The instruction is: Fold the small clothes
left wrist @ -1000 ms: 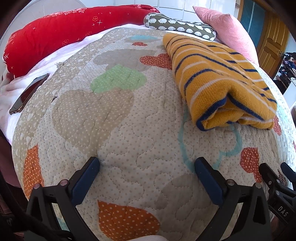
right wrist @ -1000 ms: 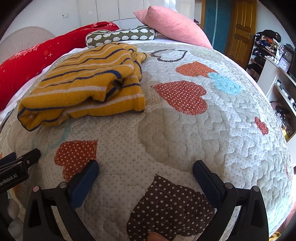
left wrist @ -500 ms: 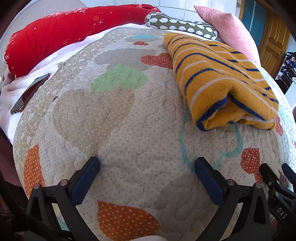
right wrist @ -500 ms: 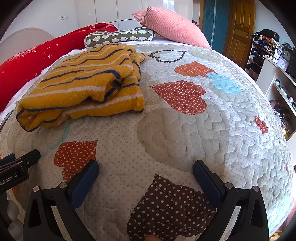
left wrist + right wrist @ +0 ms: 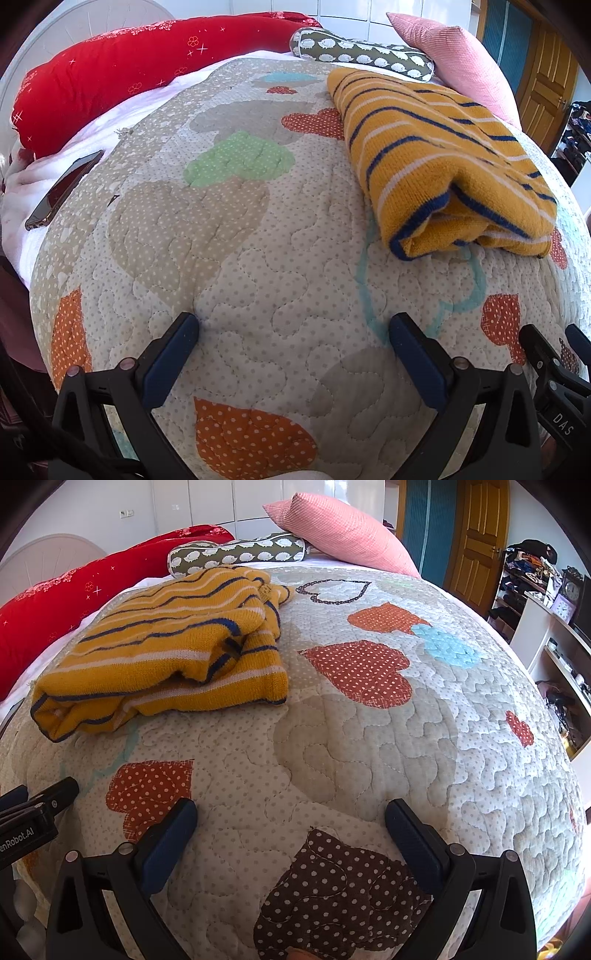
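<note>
- One folded yellow striped sweater [image 5: 439, 155] lay on the far part of the bed.
- One heart-patterned quilt [image 5: 258, 266] covered the bed.
- Three cushions lined the far edge: one long red bolster [image 5: 122, 77], one green patterned bolster [image 5: 362, 55], one pink pillow [image 5: 458, 62].
- One phone [image 5: 62, 195] sat at the left edge.
- Two grippers were near, both spread wide: the left gripper [image 5: 293, 332], the right gripper [image 5: 290, 814].
- One wooden door [image 5: 476, 535] stood far right.
</note>
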Demonstrator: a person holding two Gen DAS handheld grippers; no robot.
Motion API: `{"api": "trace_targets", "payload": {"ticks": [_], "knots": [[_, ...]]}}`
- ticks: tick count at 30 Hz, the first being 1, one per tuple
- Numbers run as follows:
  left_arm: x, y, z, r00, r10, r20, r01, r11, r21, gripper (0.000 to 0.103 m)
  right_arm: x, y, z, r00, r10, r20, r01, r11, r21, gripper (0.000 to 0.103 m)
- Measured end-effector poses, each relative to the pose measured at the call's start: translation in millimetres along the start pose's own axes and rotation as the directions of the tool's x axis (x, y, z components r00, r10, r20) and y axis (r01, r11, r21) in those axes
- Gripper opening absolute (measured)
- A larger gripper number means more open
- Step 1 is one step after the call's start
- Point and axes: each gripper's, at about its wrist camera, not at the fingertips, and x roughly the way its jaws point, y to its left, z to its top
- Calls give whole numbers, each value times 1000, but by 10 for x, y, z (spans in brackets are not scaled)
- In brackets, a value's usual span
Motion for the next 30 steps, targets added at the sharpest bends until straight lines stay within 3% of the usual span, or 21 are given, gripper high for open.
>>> {"api": "trace_targets", "payload": {"ticks": [7,16,20,25,30], "knots": [[-69,-59,-10,1000,-10,-5,10,1000,10,103,6,-3,1,1000,-1,2,1,1000,-1,103],[-262,-368,-34,998,-49,39,44,991,129,103,-6,-11,-13,1000,3,21,-3,1000,-9,103],[-476,-384,22,993,-70,90,58,990,130,103,-155,-49,15,997,17,79,-17,1000,-3,103],[-808,-400,119,981,-63,182,39,990,135,103,-481,-49,120,980,-27,198,33,999,-26,103],[-1024,-426,144,972,-70,226,37,988,147,103,-608,-16,188,980,-8,199,17,999,-41,103]]}}
